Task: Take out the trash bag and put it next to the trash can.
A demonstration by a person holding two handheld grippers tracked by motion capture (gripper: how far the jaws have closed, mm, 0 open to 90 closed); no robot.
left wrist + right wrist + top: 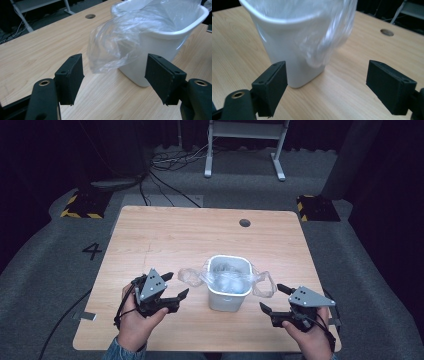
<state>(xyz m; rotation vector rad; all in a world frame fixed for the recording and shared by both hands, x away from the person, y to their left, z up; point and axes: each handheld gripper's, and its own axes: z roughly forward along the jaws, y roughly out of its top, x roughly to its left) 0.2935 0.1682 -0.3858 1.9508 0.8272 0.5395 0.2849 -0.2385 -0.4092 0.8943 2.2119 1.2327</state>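
Observation:
A small white bin point(229, 284) stands on the wooden table point(165, 235), lined with a clear plastic bag point(190, 276) whose loose edges hang over both sides. My left gripper point(176, 287) is open to the left of the bin, a short gap from the bag's overhang. In the left gripper view the bag point(112, 47) droops past the bin point(160, 50) beyond the wide jaws, touching neither. My right gripper point(273, 298) is open to the right of the bin. In the right gripper view the bin point(292, 50) and bag point(332, 37) stand beyond its empty jaws.
A round cable hole point(244, 223) sits near the table's far edge. A white desk frame point(245, 145) and cables point(165, 162) lie on the grey floor behind. Black blocks with yellow stripes point(82, 205) flank the table's far corners.

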